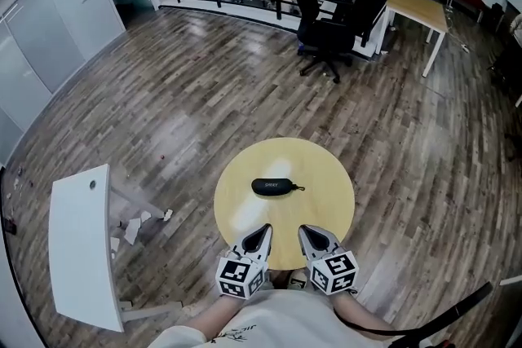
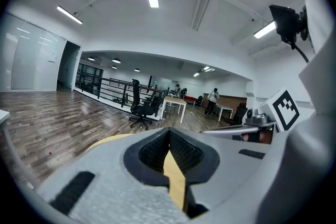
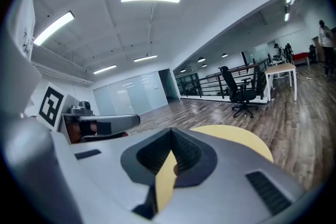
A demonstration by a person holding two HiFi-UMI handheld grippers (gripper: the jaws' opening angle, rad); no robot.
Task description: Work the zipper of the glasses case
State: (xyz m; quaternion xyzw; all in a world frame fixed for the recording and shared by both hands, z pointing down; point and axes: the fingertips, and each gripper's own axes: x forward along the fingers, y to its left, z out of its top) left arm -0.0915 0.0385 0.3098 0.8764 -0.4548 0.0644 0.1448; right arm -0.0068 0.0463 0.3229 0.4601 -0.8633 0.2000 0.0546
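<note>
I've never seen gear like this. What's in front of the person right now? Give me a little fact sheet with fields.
Table: round yellow table on a wood-plank floor
On it: one black glasses case, lying flat near the middle, looks closed
Left gripper: jaws together, empty, over the table's near edge
Right gripper: jaws together, empty, beside the left one
Contact with case: none; both grippers are apart from it
Background: black office chair, wooden desk

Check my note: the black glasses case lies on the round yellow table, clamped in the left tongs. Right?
Not clamped. The head view shows the glasses case lying free on the round yellow table, ahead of the left tongs, which are shut on nothing.
</note>
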